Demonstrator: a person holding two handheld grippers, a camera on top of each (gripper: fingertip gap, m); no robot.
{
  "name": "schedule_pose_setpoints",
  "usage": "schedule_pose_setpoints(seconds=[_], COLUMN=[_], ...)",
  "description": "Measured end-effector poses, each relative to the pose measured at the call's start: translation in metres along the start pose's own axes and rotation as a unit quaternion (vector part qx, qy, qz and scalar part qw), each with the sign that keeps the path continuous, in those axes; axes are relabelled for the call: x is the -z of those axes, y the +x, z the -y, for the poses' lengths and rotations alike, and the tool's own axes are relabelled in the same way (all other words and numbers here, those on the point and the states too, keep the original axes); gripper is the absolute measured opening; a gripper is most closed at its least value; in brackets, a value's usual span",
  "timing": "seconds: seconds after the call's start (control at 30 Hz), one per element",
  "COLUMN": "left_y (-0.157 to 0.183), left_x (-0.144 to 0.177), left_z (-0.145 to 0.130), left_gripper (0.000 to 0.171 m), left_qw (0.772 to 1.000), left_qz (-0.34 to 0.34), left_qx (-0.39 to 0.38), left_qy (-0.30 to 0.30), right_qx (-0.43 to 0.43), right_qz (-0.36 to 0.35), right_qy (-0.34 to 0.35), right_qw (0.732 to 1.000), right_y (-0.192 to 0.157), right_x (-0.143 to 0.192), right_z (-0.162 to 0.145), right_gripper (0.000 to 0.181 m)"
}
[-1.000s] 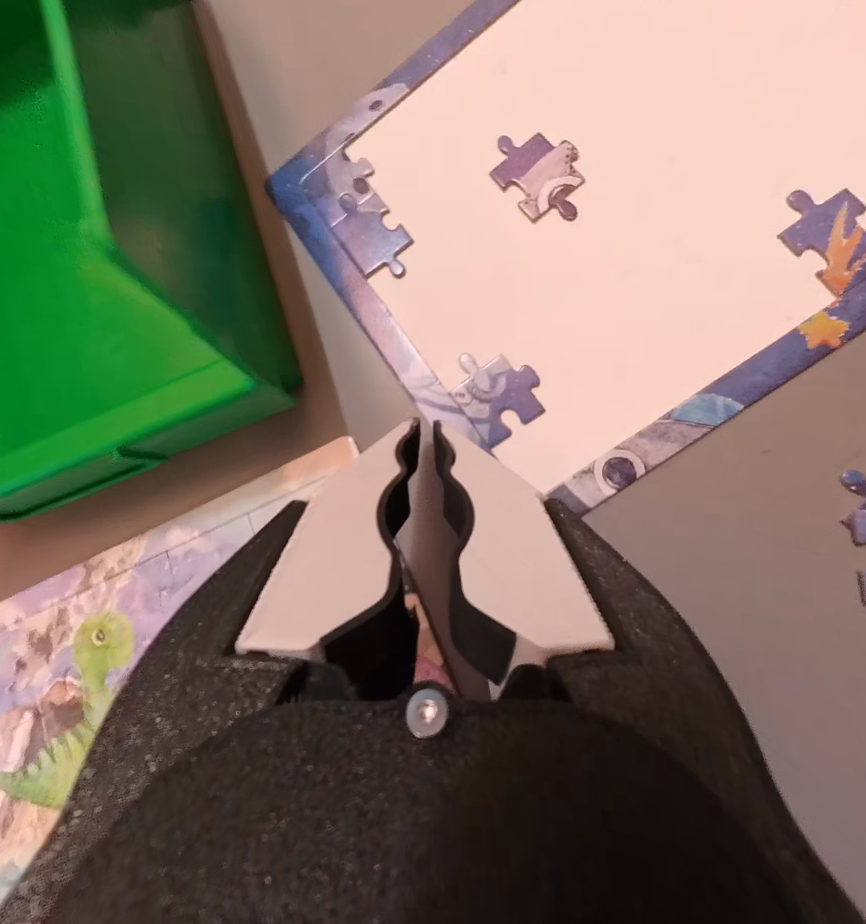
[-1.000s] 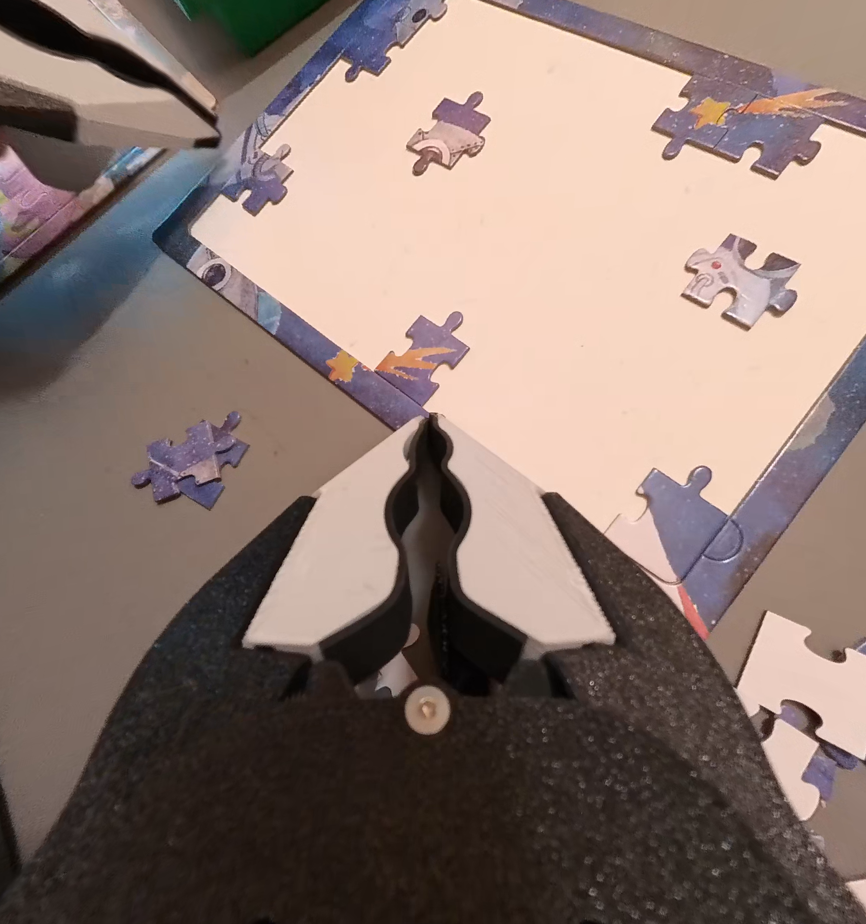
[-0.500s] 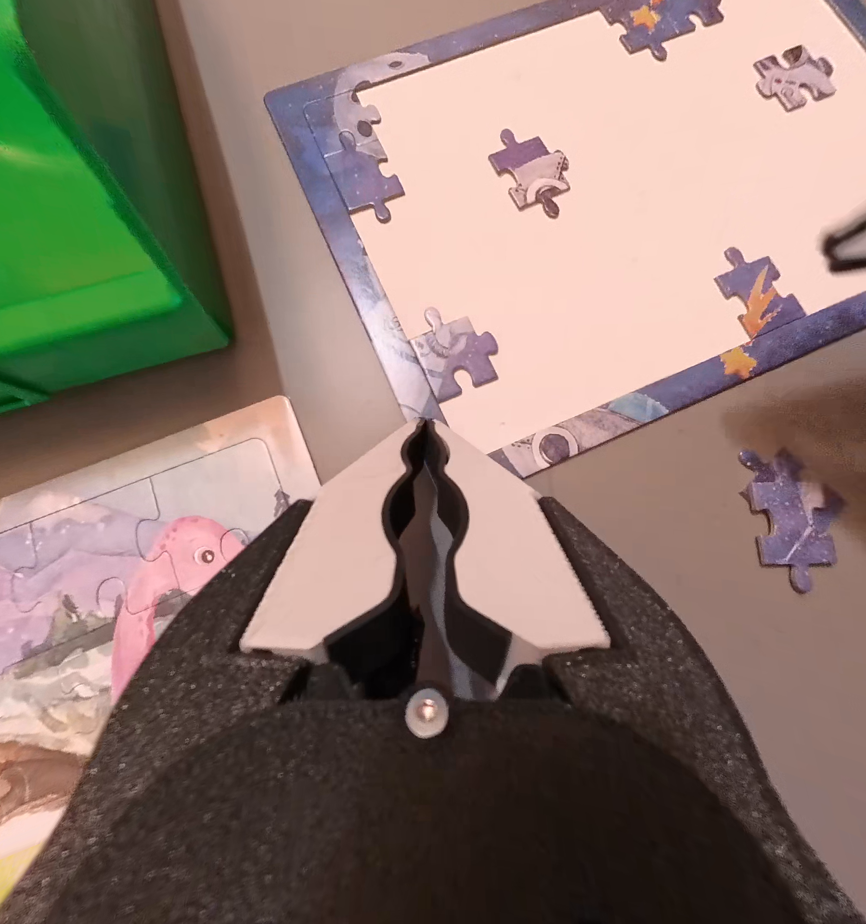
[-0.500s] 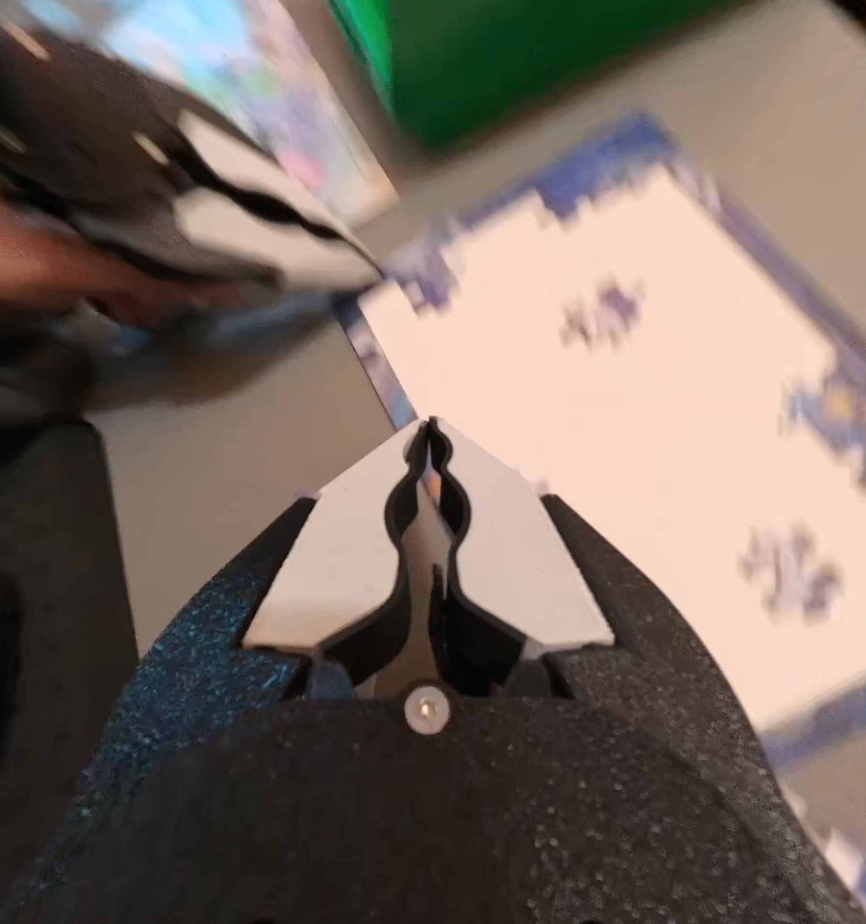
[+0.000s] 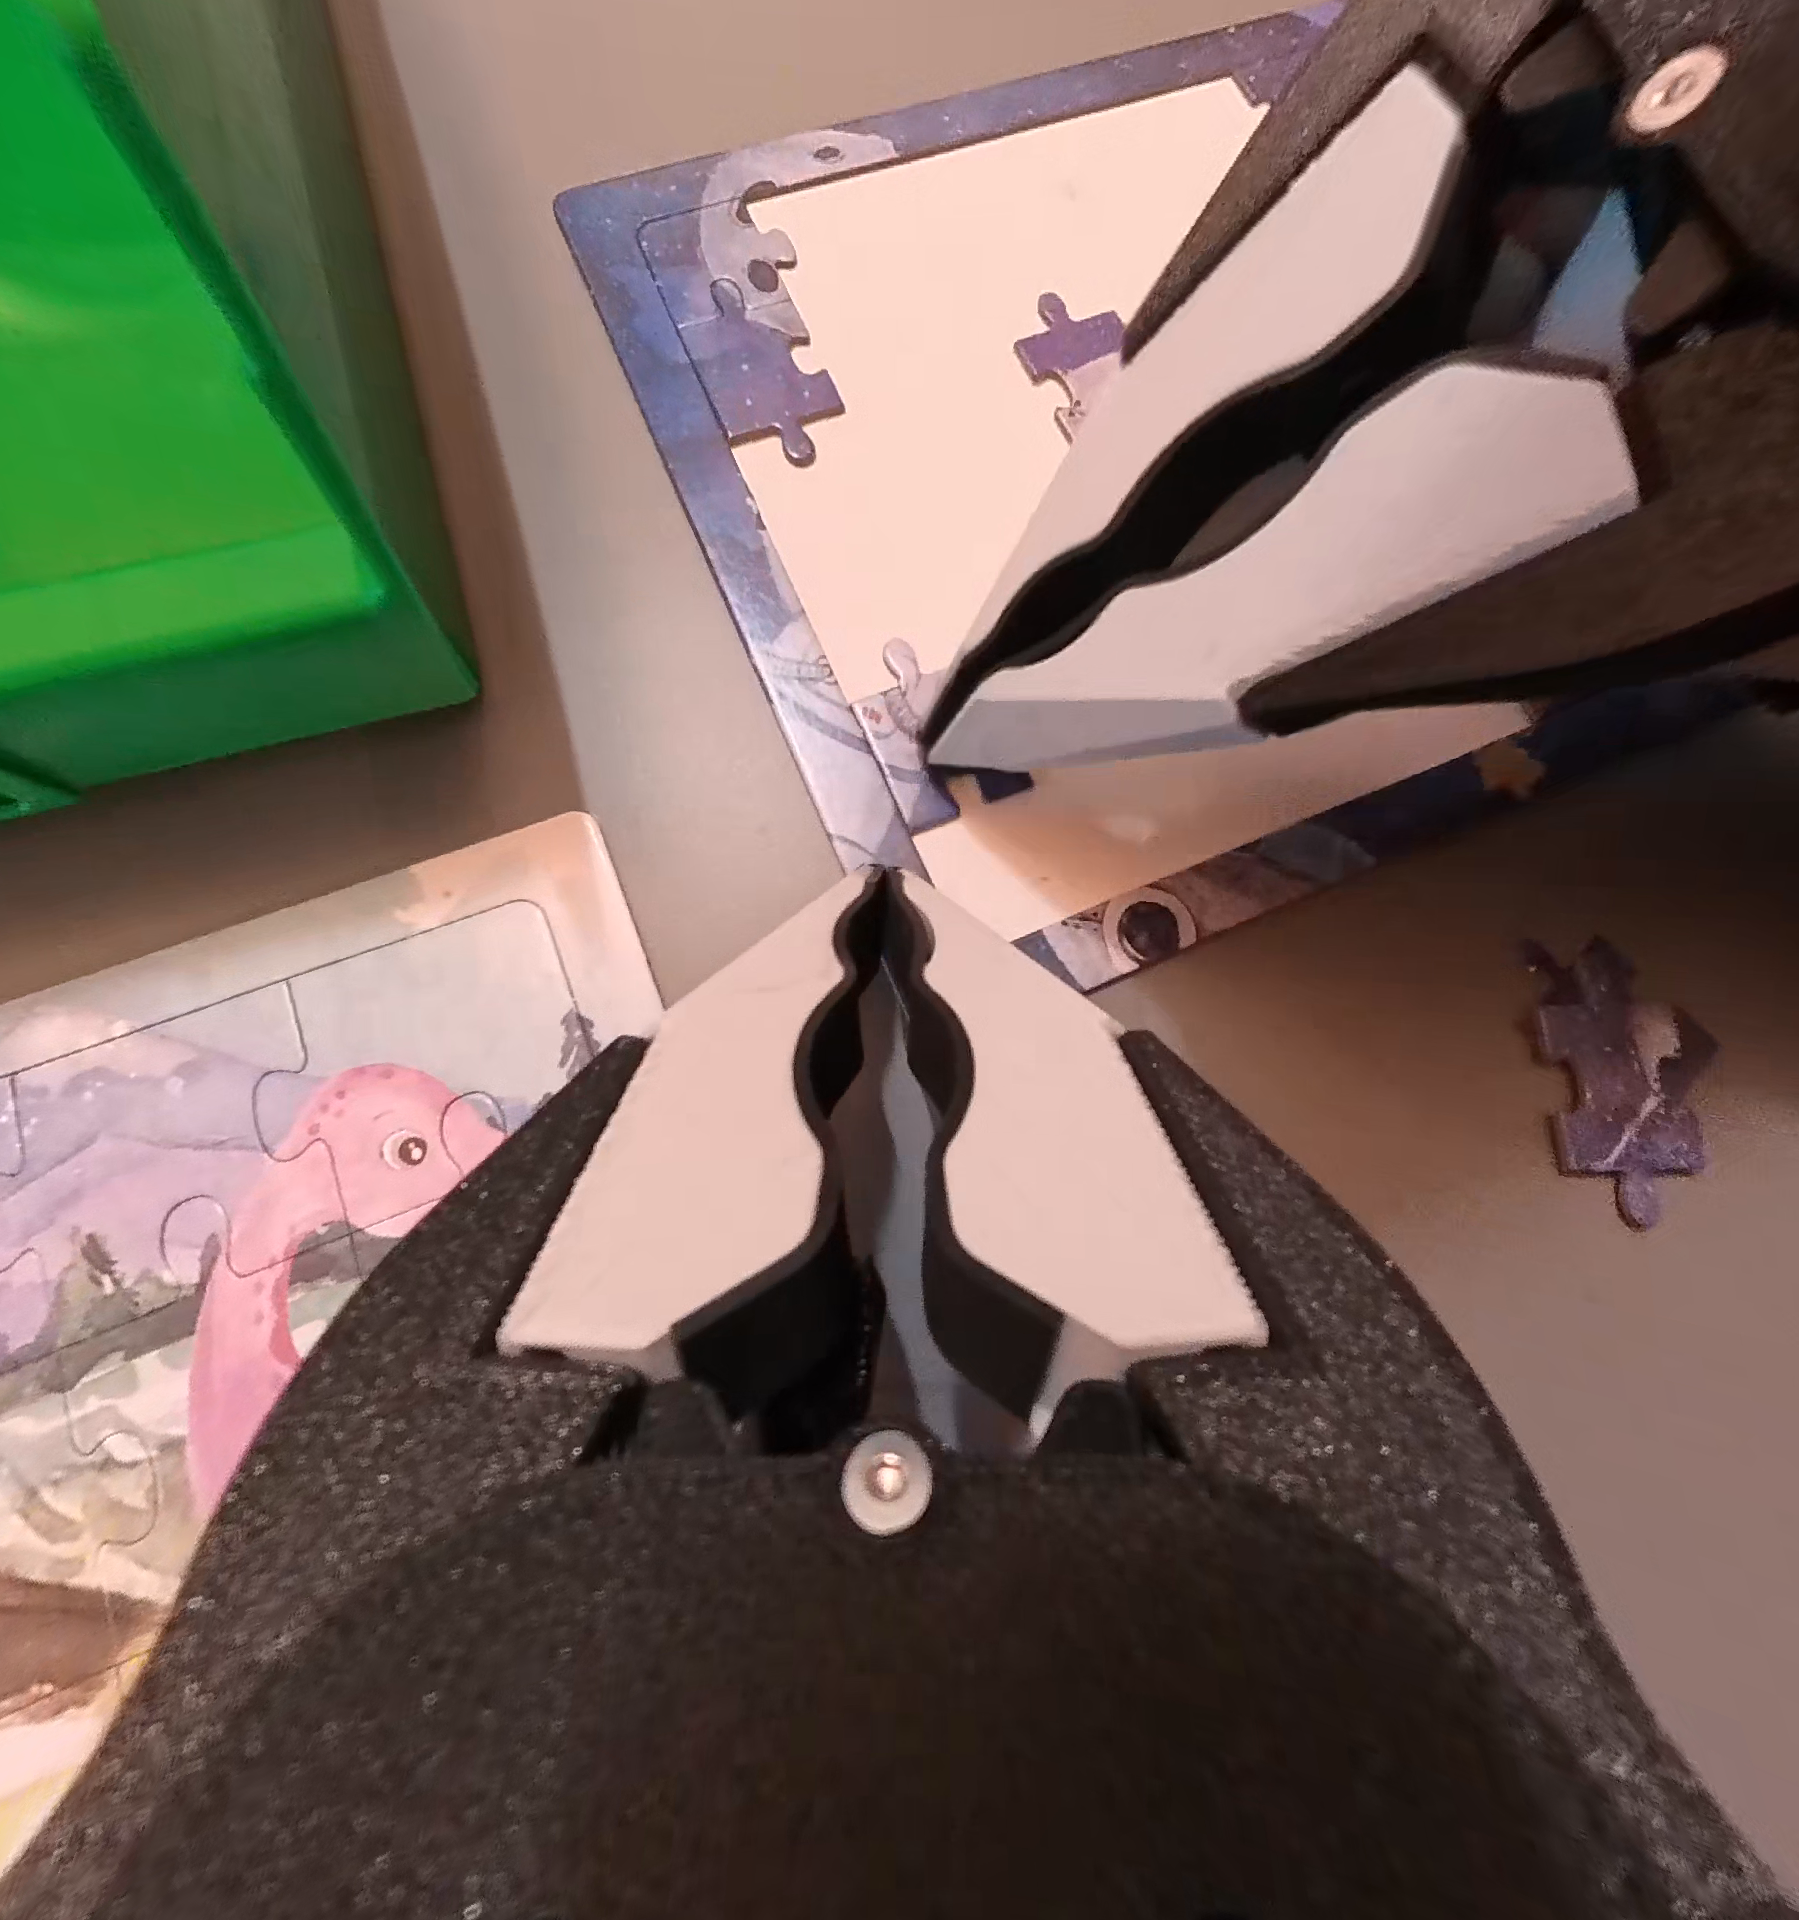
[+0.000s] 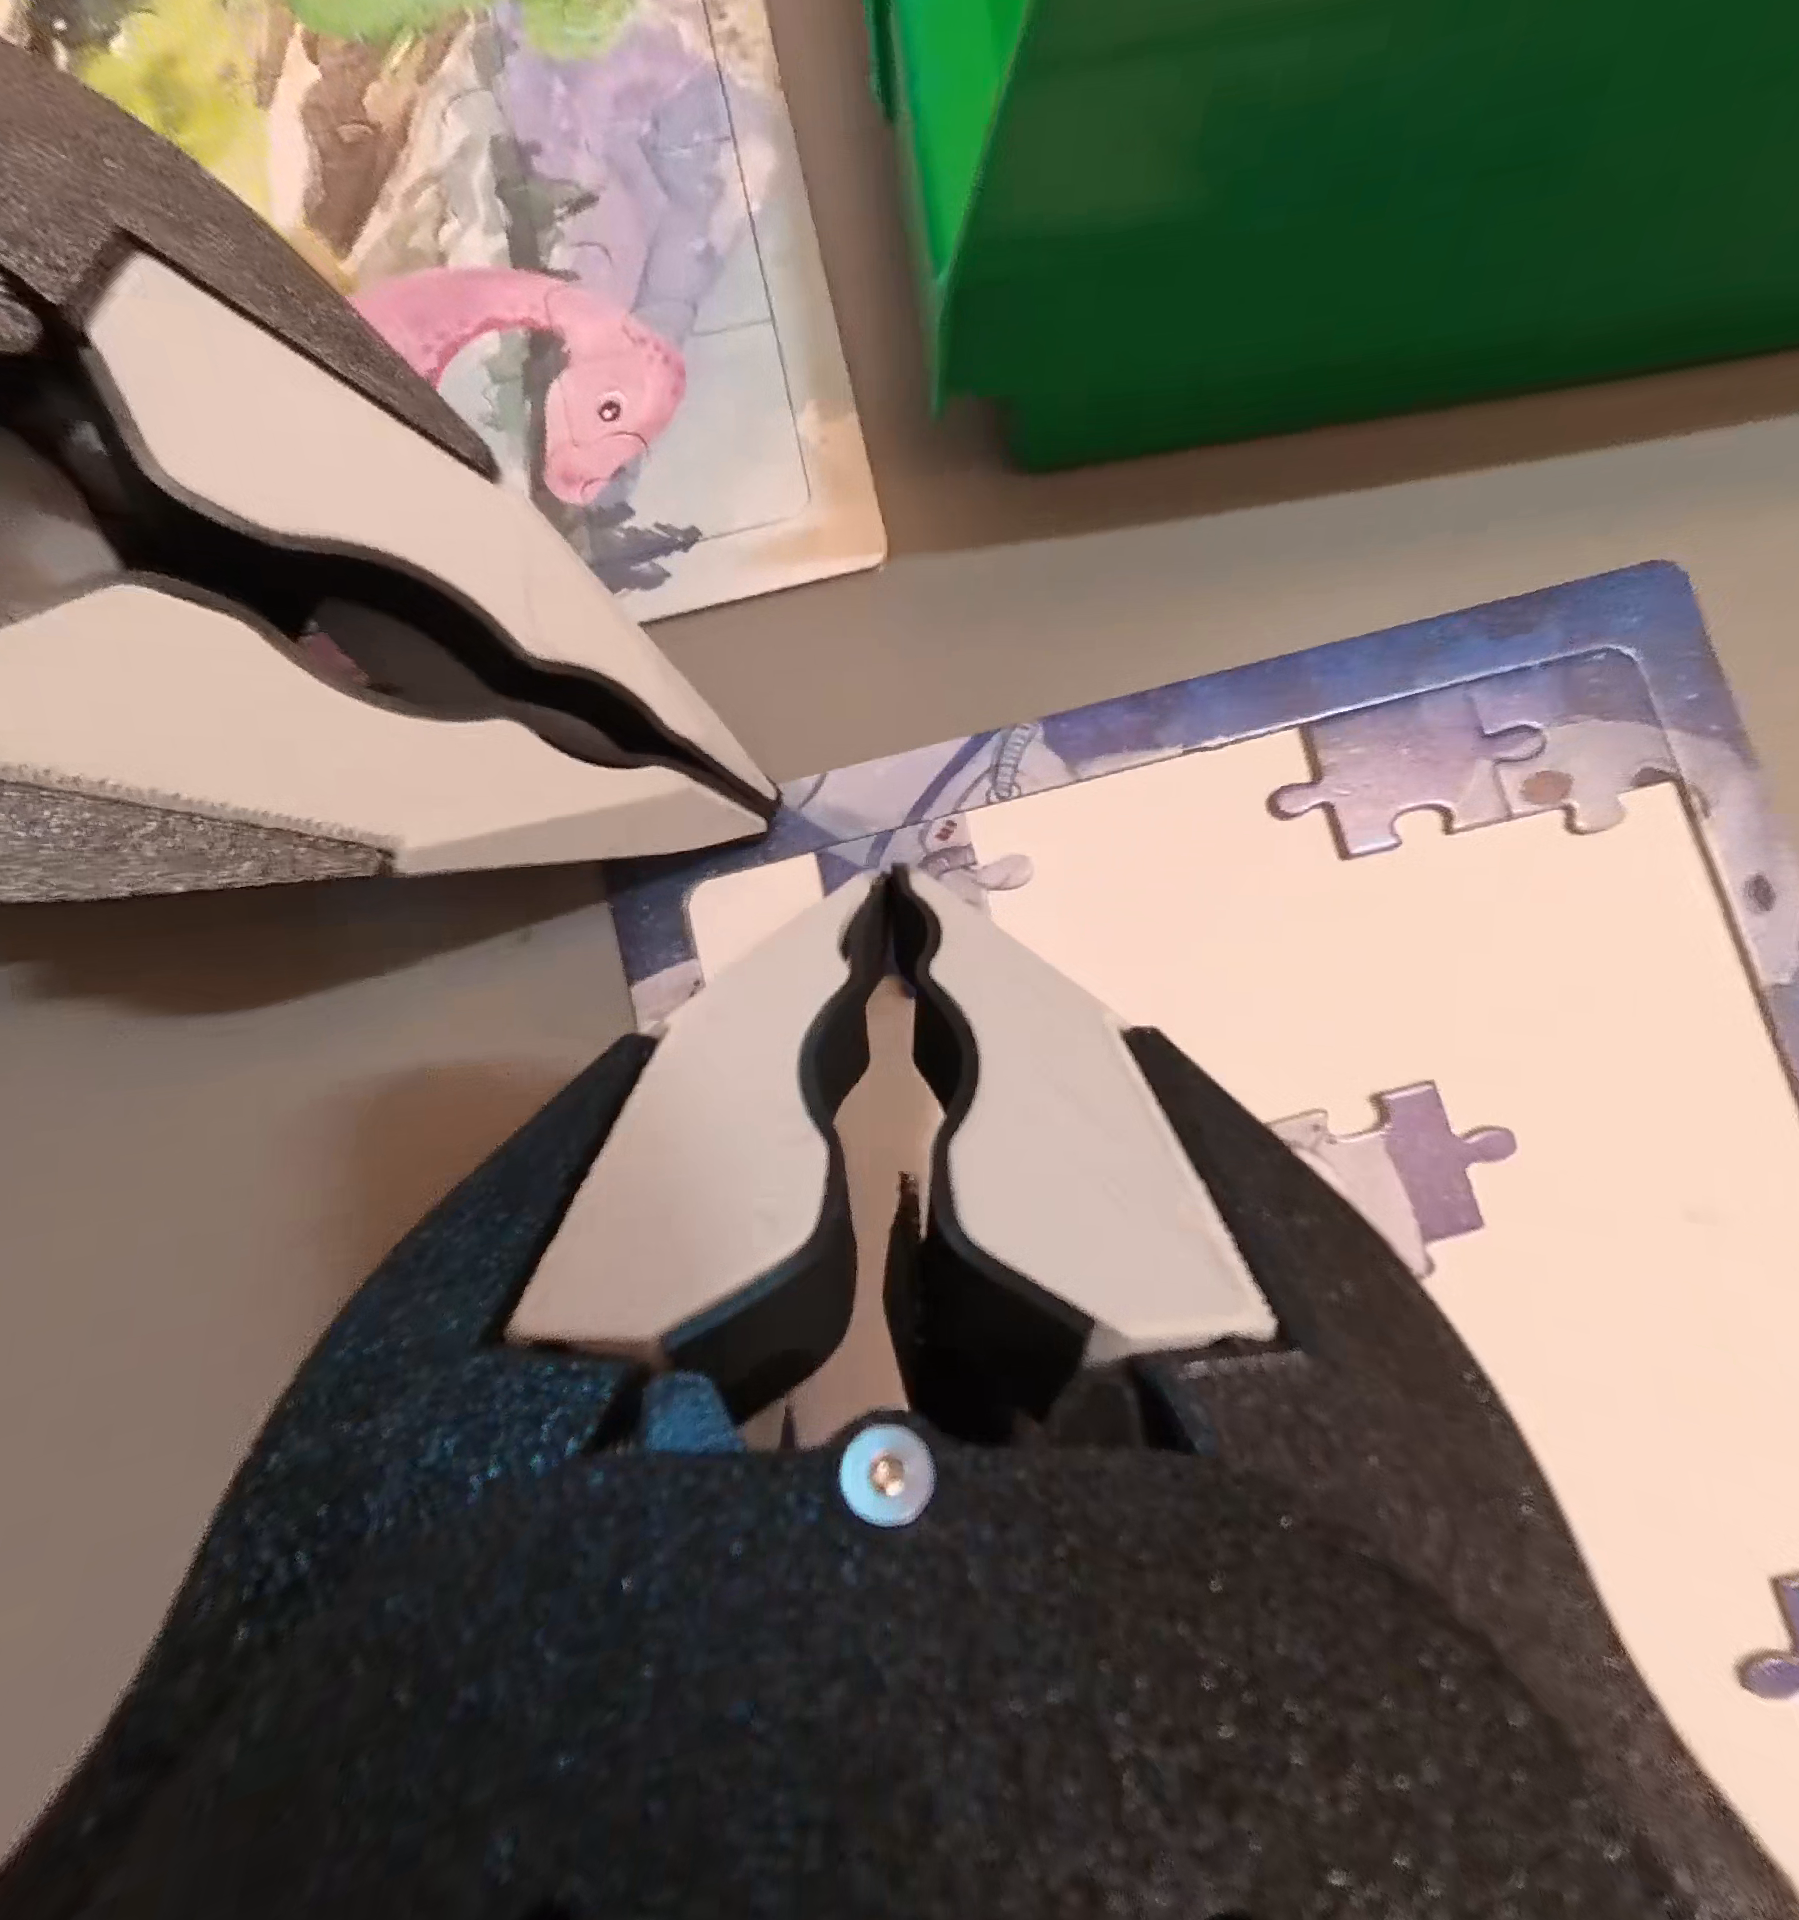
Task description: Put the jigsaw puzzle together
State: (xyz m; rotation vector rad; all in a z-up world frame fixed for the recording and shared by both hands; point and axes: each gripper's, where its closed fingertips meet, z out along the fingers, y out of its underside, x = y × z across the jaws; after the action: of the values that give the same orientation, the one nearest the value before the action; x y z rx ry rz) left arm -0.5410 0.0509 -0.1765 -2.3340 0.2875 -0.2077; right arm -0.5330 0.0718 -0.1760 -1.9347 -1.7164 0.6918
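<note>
A green bin (image 5: 147,416) stands on the grey table (image 5: 1497,1351) beside a finished dinosaur puzzle (image 5: 147,1195). Nearby lies the blue space puzzle tray (image 6: 1342,1039), mostly bare, with a few pieces set along its border. The left gripper (image 5: 882,878) and right gripper (image 6: 890,878), both pinched together and empty, meet tip to tip over an edge piece (image 6: 968,857). A loose blue piece (image 5: 1622,1091) lies on the table just outside the tray.
</note>
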Motion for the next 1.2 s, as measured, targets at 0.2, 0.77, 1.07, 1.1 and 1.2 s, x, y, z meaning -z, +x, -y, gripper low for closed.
schedule_pose_setpoints(seconds=[0.2,0.77,1.07,1.1,1.2], left_y=[0.000,0.000,0.000,0.000,0.000], left_x=[0.000,0.000,0.000,0.000,0.000], left_z=[0.000,0.000,0.000,0.000,0.000], left_gripper=[0.000,0.000,0.000,0.000,0.000], left_qw=[1.000,1.000,1.000,1.000,1.000], left_qz=[0.006,0.004,0.007,0.007,0.007], left_qx=[-0.006,-0.004,-0.007,-0.007,-0.007], left_qy=[0.000,0.000,0.000,0.000,0.000], right_qx=[-0.006,0.027,0.031,0.029,0.024], right_qz=[0.007,0.038,0.032,0.033,0.029], right_qy=[0.005,-0.009,-0.008,-0.008,-0.005], right_qw=[1.000,0.999,0.999,0.999,0.999], right_y=[0.001,-0.015,-0.015,-0.015,-0.012], right_x=[-0.002,0.000,0.000,0.000,0.000], right_z=[0.001,-0.005,-0.005,-0.005,-0.004], right_gripper=[0.000,0.000,0.000,0.000,0.000])
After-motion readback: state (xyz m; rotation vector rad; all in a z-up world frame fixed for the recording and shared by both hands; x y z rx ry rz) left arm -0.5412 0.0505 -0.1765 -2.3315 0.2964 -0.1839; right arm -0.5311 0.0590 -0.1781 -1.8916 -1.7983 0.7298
